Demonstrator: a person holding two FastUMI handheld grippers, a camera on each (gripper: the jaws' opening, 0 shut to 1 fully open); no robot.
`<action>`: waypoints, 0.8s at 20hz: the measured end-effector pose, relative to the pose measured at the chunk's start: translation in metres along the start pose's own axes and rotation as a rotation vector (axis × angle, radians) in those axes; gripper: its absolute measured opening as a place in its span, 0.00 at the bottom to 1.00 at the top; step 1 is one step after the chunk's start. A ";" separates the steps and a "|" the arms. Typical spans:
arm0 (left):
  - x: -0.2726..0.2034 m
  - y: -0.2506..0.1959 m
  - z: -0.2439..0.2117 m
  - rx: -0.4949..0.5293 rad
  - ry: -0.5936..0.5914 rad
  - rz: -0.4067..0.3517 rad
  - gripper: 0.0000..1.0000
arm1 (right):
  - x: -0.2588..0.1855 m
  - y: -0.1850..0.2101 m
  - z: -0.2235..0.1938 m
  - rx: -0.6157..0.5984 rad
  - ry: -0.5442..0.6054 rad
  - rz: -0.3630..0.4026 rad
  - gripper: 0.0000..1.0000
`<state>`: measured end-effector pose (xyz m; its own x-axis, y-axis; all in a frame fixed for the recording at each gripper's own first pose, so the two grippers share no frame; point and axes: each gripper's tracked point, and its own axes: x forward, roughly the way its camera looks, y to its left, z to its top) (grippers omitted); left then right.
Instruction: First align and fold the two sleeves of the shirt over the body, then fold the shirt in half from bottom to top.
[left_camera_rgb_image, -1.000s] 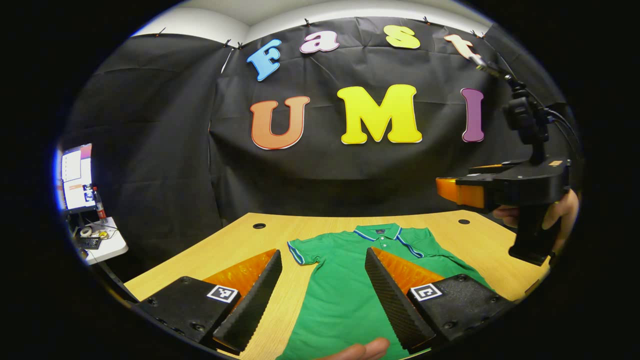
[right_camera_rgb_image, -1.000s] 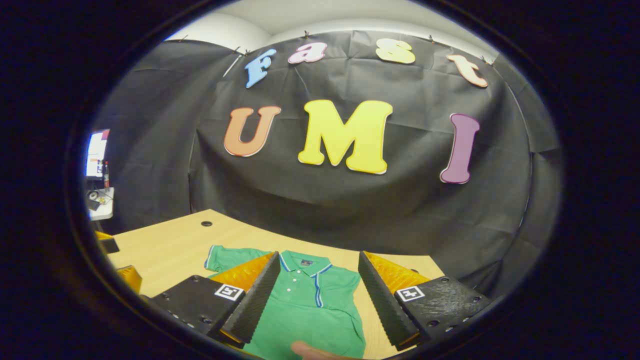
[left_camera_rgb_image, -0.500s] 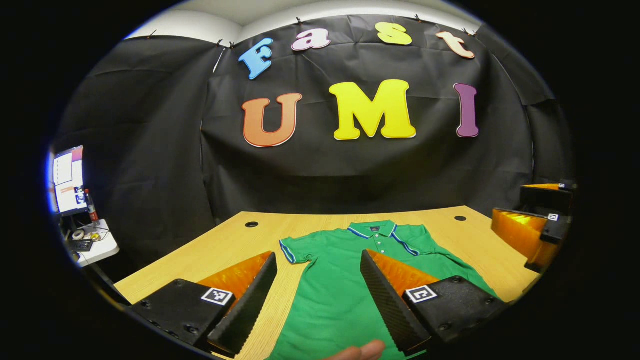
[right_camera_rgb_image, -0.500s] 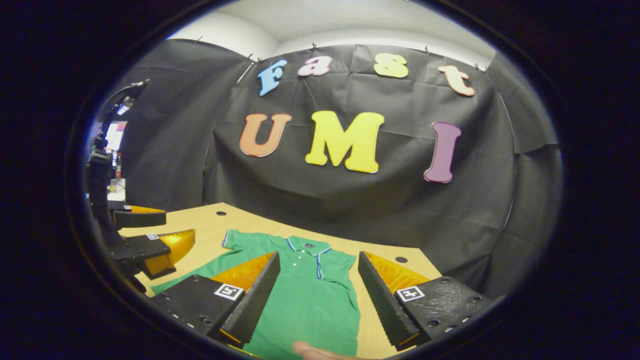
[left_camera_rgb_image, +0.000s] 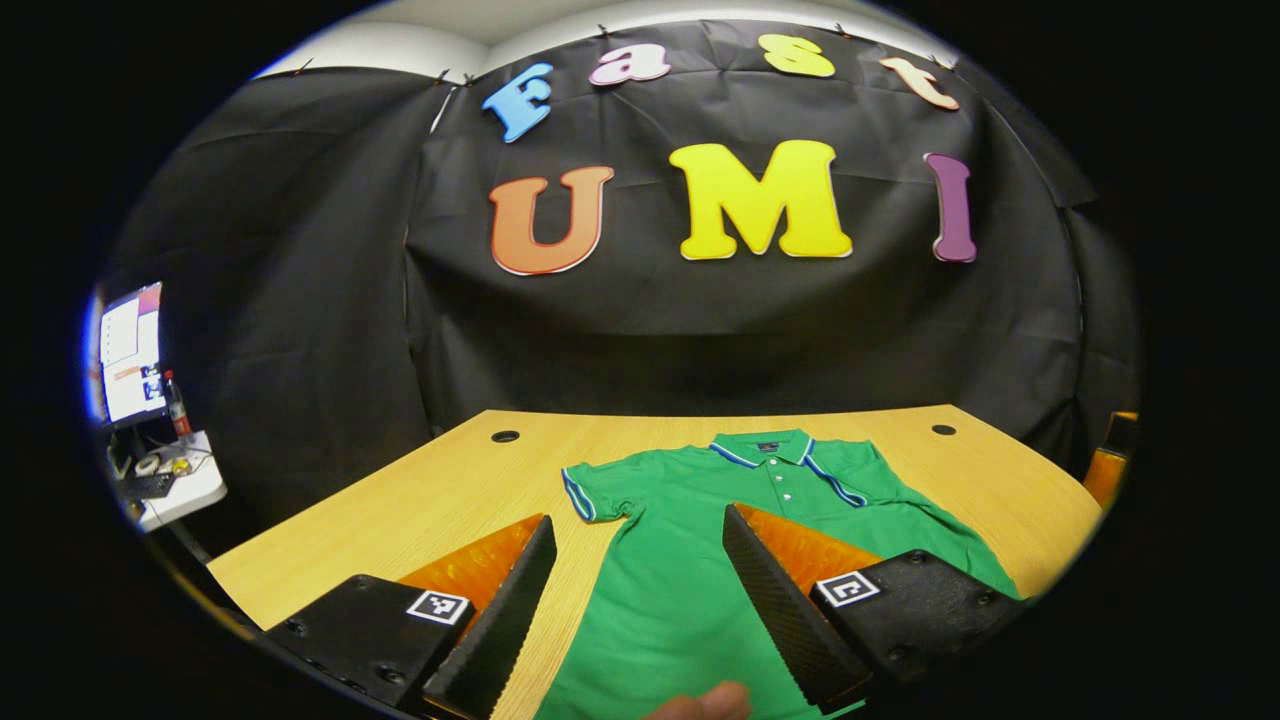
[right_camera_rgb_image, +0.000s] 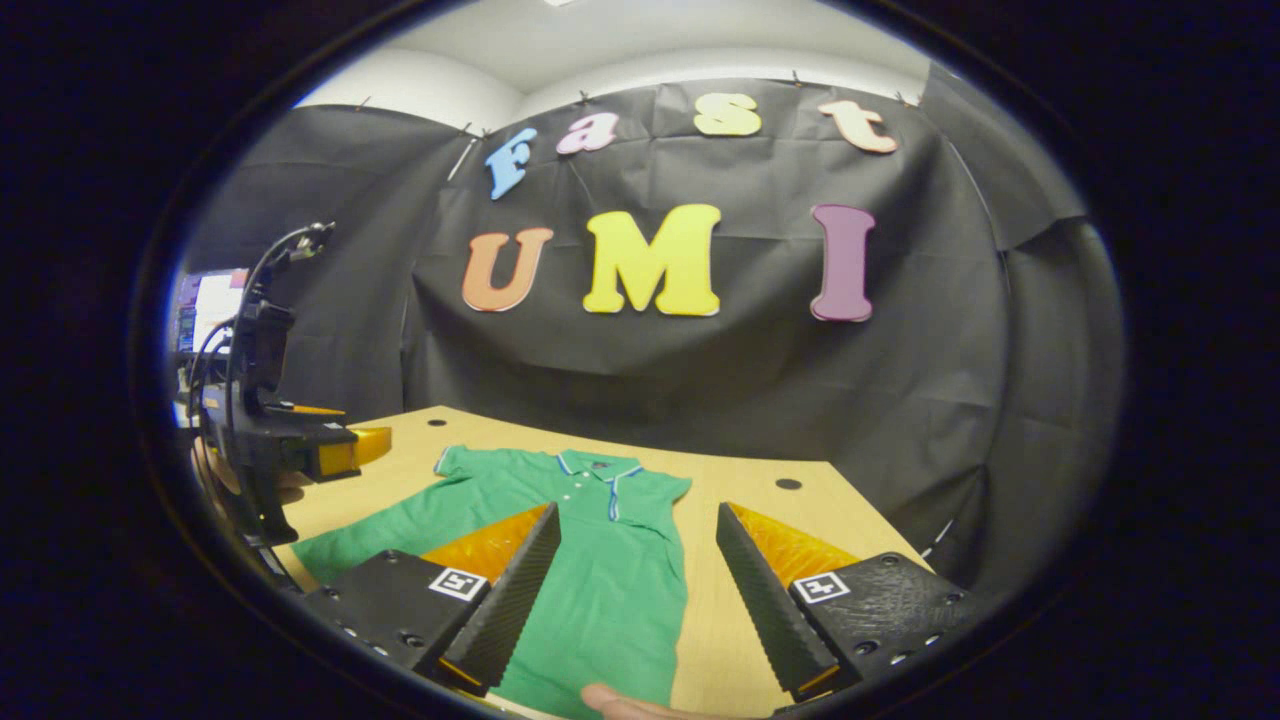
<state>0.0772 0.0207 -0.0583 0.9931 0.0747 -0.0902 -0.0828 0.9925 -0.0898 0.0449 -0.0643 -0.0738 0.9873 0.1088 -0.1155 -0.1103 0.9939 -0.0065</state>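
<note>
The left claw (left_camera_rgb_image: 640, 610) was held wide apart above the tabletop (left_camera_rgb_image: 420, 500), with nothing gripped. The right claw (right_camera_rgb_image: 635, 590) was also spread wide, with nothing gripped. The green shirt (left_camera_rgb_image: 690, 560) was laid flat on the tabletop, well under both claws. Its long way ran from near to far, with the collar (left_camera_rgb_image: 765, 448) pointed at the black wall. One short sleeve (left_camera_rgb_image: 590, 490) was stuck out to the left side, unfolded.
</note>
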 end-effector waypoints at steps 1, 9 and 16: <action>0.008 0.002 0.000 -0.012 0.006 0.009 1.00 | -0.002 -0.013 -0.002 0.017 -0.001 -0.018 0.95; 0.124 0.043 0.011 -0.028 0.069 0.086 1.00 | -0.011 -0.064 -0.018 0.146 -0.017 -0.071 0.95; 0.204 0.058 -0.040 -0.065 0.214 0.127 1.00 | 0.000 -0.051 -0.034 0.139 -0.012 0.010 0.95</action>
<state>0.2712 0.0898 -0.1211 0.9348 0.1693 -0.3124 -0.2177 0.9677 -0.1269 0.0464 -0.1153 -0.1075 0.9877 0.1181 -0.1028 -0.1040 0.9857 0.1327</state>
